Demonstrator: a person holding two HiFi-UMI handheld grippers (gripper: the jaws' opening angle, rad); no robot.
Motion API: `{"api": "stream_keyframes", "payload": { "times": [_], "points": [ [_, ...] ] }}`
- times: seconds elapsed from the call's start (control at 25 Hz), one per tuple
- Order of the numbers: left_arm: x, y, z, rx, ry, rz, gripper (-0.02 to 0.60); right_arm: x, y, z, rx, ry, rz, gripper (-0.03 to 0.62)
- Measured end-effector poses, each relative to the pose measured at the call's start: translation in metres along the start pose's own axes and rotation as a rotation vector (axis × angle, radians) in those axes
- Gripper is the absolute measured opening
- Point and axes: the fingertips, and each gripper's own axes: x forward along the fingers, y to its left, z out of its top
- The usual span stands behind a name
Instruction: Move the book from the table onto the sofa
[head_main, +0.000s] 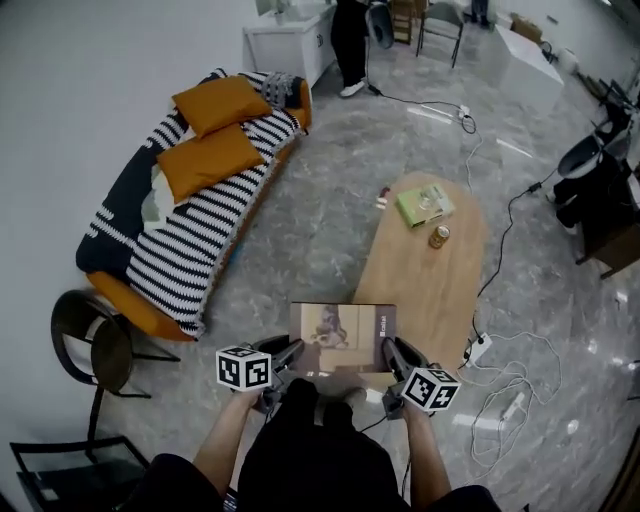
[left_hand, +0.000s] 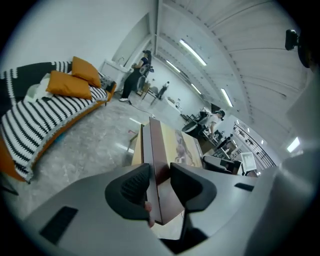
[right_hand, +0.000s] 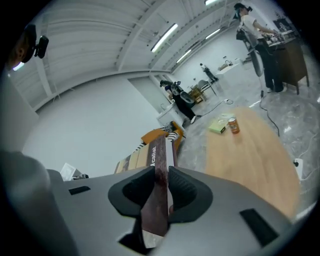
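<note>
Book (head_main: 343, 335) is hanging cover-up between both grippers, just at the near end of the worktop (head_main: 430, 290) and well apart from the sofa (head_main: 190, 225). At far left, the striped sofa is carrying two orange cushions (head_main: 212, 135). The left gripper (head_main: 288, 355) is clamping the book's left edge, its fingers (left_hand: 129, 187) pressing on both faces. The right gripper (head_main: 396, 358) is gripping the right edge, its fingers (right_hand: 186, 190) closed on it likewise. Farther right, a green box (head_main: 424, 205) and a can (head_main: 439, 236) are sitting on the worktop.
</note>
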Motion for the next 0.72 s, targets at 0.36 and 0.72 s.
{"api": "stream_keyframes", "payload": {
  "times": [0.36,0.72],
  "points": [
    [-0.091,0.109,0.025,-0.139,-0.14,0.108,0.141,0.123,0.103,-0.023,-0.101,0.157,0.125,0.101],
    [-0.16,0.228,0.051,-0.215,-0.257,0.171,0.14,0.245,0.187,-0.062,-0.173,0.251,0.209,0.101]
  ]
}}
